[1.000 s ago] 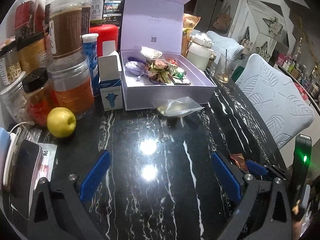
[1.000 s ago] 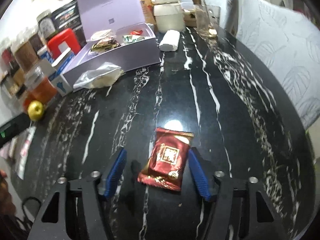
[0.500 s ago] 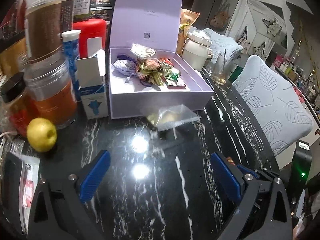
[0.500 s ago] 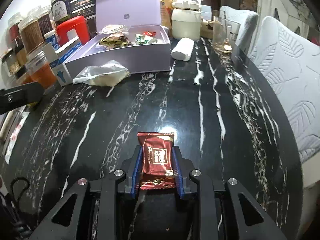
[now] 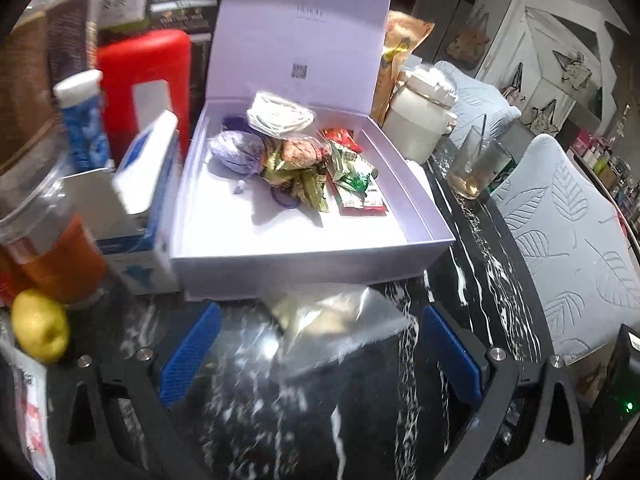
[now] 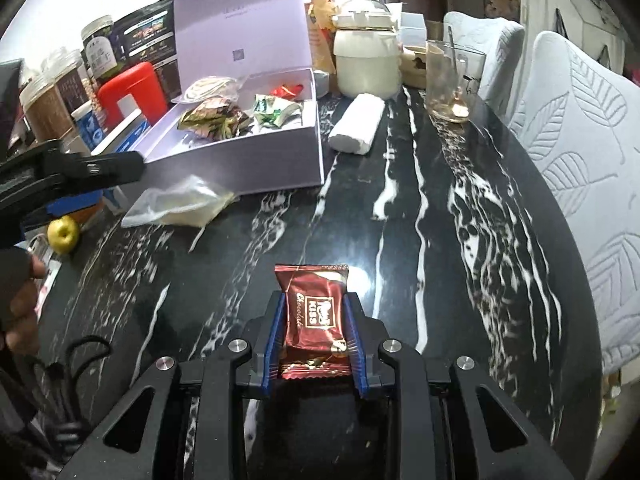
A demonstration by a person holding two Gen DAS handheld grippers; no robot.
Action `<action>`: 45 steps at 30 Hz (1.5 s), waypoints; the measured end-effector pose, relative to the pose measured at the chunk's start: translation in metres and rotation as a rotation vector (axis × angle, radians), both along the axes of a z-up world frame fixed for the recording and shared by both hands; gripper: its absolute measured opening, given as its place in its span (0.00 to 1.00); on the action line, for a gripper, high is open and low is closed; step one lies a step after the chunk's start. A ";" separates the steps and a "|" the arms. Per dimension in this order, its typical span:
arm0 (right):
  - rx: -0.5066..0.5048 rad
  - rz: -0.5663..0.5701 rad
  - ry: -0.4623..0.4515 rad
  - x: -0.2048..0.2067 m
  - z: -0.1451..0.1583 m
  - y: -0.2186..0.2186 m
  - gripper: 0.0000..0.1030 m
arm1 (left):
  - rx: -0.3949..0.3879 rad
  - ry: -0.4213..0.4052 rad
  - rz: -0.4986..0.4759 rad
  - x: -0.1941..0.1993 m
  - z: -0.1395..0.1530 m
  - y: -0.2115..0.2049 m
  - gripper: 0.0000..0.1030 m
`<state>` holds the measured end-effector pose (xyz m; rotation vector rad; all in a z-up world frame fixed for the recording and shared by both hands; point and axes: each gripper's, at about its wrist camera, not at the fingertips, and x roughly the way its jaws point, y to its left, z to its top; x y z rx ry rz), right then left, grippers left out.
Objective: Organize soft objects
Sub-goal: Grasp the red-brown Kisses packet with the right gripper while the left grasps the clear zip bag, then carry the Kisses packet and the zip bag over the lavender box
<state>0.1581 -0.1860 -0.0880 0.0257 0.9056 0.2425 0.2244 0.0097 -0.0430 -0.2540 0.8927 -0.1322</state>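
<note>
Table middle: bare black marble table (image 6: 400, 208), open to pass.
Box front: clear bag (image 5: 340, 320) lies against the lavender box (image 5: 304, 264) wall.
Box top: lid upright at back; inside, near half bare, wrappers (image 5: 320, 168) at the far half.
Box left: carton (image 5: 140, 208), jars (image 5: 48, 216), apple (image 5: 40, 330) crowd close.
Box right: white roll (image 6: 356, 124), pot (image 6: 366, 60), glass (image 6: 452, 80).
Right edge: chairs (image 6: 580, 140).

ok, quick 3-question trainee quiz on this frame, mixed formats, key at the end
1. True or false: the right gripper is shut on the chocolate packet.
2. The clear plastic bag lies: A) inside the lilac box; B) on the table in front of the box; C) on the chair.
3. Fill in: the left gripper is ____, its blue pads either side of the bag.

Key: 1 true; 2 B; 3 open
</note>
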 end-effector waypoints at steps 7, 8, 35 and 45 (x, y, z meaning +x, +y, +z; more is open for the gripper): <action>0.025 0.021 0.014 0.015 -0.002 -0.006 0.28 | -0.013 0.081 0.045 0.024 -0.027 0.000 0.99; 0.036 0.023 0.020 0.017 -0.002 -0.008 0.28 | -0.032 0.101 0.052 0.026 -0.032 0.002 0.99; 0.085 -0.061 0.021 -0.001 -0.002 -0.033 0.28 | -0.005 0.092 -0.064 0.018 -0.043 -0.023 0.56; 0.101 -0.074 0.020 -0.006 -0.003 -0.035 0.28 | 0.006 0.058 -0.075 0.004 -0.037 -0.024 0.51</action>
